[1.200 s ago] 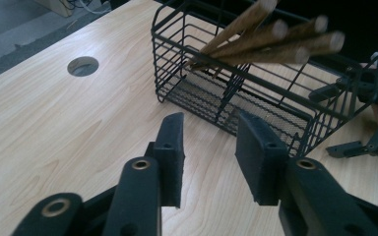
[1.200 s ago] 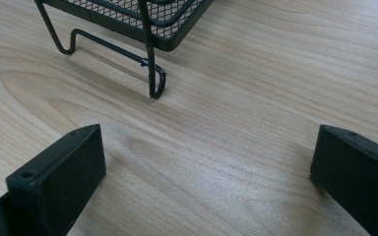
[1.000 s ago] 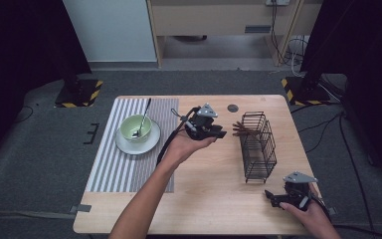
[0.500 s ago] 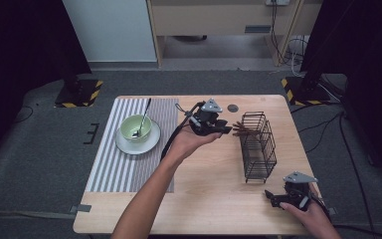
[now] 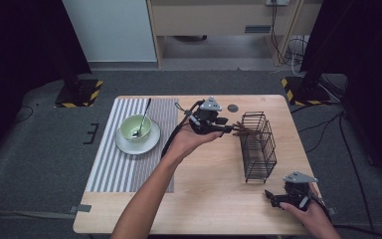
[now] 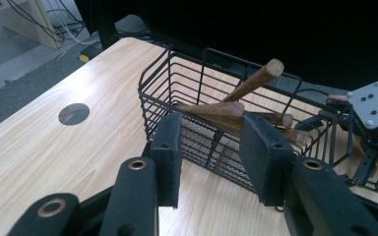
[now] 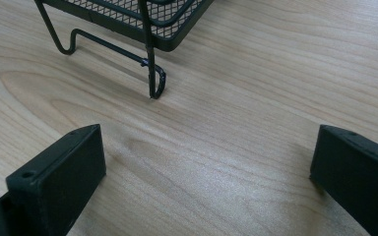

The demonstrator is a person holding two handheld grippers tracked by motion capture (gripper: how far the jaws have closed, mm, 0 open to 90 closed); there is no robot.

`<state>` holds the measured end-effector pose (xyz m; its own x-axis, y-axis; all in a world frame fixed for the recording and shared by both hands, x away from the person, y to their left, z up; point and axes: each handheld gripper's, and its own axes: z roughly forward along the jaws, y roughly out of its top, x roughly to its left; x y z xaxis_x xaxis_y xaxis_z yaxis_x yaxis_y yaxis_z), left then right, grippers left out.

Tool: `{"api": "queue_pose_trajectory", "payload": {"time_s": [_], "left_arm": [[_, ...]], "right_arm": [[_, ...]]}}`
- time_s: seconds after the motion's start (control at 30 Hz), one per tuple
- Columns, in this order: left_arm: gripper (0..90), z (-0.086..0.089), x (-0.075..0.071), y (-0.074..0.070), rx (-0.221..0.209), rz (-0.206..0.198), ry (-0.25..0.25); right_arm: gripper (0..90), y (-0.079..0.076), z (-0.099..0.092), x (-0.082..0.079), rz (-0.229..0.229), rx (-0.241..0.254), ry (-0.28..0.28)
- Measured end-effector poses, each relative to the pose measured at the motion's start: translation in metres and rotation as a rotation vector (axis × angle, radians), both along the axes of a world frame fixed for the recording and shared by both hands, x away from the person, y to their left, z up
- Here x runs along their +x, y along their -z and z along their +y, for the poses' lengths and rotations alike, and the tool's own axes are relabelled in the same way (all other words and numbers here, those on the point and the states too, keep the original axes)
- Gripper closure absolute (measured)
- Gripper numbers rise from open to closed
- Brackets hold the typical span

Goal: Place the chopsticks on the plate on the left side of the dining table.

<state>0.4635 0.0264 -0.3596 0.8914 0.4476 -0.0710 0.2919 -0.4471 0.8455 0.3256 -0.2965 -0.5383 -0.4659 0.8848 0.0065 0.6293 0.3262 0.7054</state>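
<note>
My left gripper stood spread and empty before the wire basket at frame centre, wooden sticks inside. My right gripper, lower right, was also spread wide.

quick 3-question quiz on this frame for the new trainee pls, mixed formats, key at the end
1. True or false: the spoon rests in the green bowl on the white plate.
2. Multiple choice: what sits in the black wire basket? A) forks B) wooden sticks C) nothing
3. Short answer: which gripper is up by the basket, and are its jaws shut on anything?

Key
1. True.
2. B. The wooden sticks lean inside, their ends poking out over the rim.
3. The left gripper. Its jaws stand apart in front of the basket and the sticks, gripping nothing. The right gripper sits low near the table's near edge, jaws also open.
</note>
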Motion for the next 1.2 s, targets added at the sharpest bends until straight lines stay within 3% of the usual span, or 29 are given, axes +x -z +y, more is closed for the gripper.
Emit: {"api": "queue_pose_trajectory", "payload": {"time_s": [0.33,0.9,1.2], "left_arm": [[65.0,-0.001,0.002,-0.001,-0.008,-0.004,-0.036],[72.1,-0.028,0.007,-0.009,0.104,0.007,-0.059],[73.4,-0.033,0.012,-0.004,0.108,0.032,-0.073]], "right_arm": [[0.3,0.0,0.0,0.0,0.0,0.0,0.0],[0.3,0.0,0.0,0.0,-0.002,0.0,-0.001],[0.3,0.0,0.0,0.0,-0.002,0.0,-0.002]]}}
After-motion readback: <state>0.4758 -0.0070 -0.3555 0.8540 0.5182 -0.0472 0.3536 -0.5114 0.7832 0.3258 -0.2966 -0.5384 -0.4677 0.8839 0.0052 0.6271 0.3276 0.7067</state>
